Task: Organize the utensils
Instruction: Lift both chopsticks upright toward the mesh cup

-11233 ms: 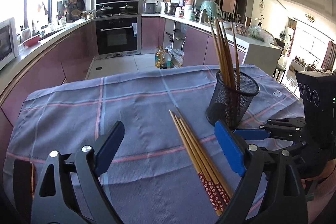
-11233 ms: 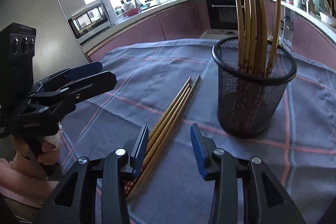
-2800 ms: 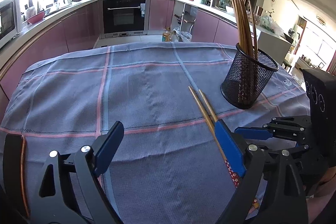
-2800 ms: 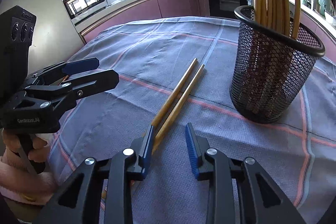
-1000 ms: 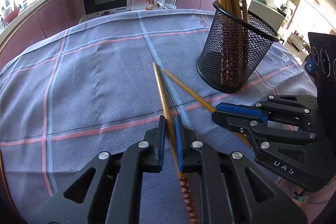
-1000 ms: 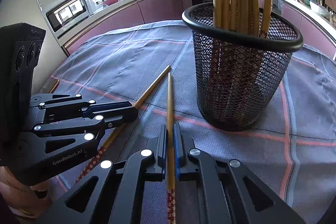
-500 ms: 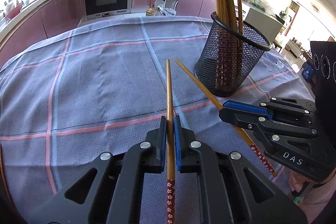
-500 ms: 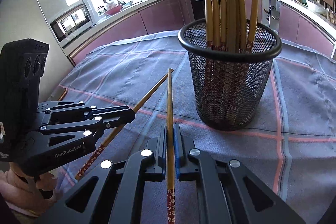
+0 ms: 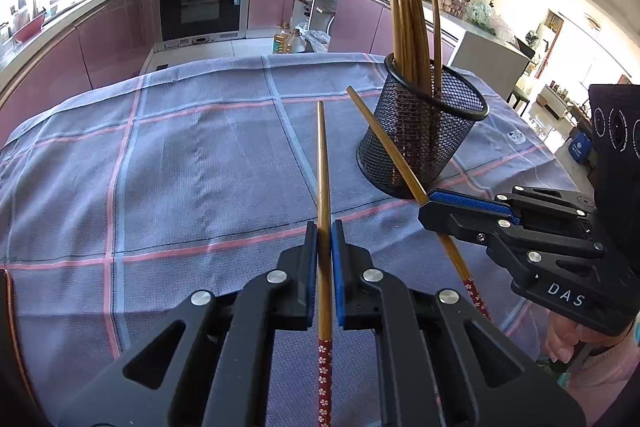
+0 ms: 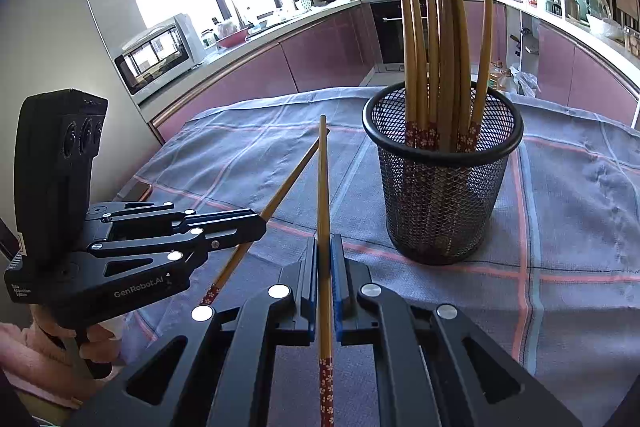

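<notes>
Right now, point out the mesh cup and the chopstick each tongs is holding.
mesh cup [image 10: 442, 203], right wrist view, front wall.
left tongs' chopstick [image 9: 322, 163], left wrist view, bare shaft.
right tongs' chopstick [image 10: 322, 179], right wrist view, bare shaft.

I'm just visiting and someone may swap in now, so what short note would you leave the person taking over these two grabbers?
Left gripper: shut on left chopstick, lifted, tip forward.
Right gripper: shut on right chopstick, likewise.
Mesh cup stands on the checked cloth, already holding a bunch of chopsticks.
Done: most sticks stowed.
Left: probably drop these two in, patterned ends down like the rest. No loose ones visible.
</notes>
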Tool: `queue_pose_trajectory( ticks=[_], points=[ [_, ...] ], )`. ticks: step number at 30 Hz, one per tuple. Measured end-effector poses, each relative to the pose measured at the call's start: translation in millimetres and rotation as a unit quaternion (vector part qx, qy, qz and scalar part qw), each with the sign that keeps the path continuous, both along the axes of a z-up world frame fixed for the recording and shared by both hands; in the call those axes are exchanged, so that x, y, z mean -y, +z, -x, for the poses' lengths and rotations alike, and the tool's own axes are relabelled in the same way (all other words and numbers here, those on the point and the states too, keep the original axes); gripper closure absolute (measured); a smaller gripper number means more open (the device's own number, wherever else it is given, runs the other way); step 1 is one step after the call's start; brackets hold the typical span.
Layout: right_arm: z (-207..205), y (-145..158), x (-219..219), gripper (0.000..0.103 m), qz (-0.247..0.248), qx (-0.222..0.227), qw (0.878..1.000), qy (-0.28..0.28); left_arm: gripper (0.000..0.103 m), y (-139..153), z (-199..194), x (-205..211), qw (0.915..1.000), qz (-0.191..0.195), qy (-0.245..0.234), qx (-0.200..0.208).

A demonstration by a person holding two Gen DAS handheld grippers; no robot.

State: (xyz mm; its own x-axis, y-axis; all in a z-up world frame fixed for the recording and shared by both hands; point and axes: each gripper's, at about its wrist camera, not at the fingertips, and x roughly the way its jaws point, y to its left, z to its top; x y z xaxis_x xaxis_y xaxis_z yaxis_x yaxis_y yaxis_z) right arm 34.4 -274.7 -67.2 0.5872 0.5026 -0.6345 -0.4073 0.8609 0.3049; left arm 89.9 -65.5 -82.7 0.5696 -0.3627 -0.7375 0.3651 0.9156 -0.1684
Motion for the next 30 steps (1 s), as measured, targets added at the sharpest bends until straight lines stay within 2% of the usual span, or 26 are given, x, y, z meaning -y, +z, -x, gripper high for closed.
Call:
queue_pose_trajectory(
  ticks=[12,30],
  points=[
    [7,15,7,0.098,-0.009,0.020,1.000,0.001,0.095,17,9,-7,0.9997,0.020,-0.003,0.013],
    [14,30,17,0.098,-0.029,0.045,0.999,-0.005,0.095,41,19,-15,0.9968,0.069,-0.028,0.028]
  ],
)
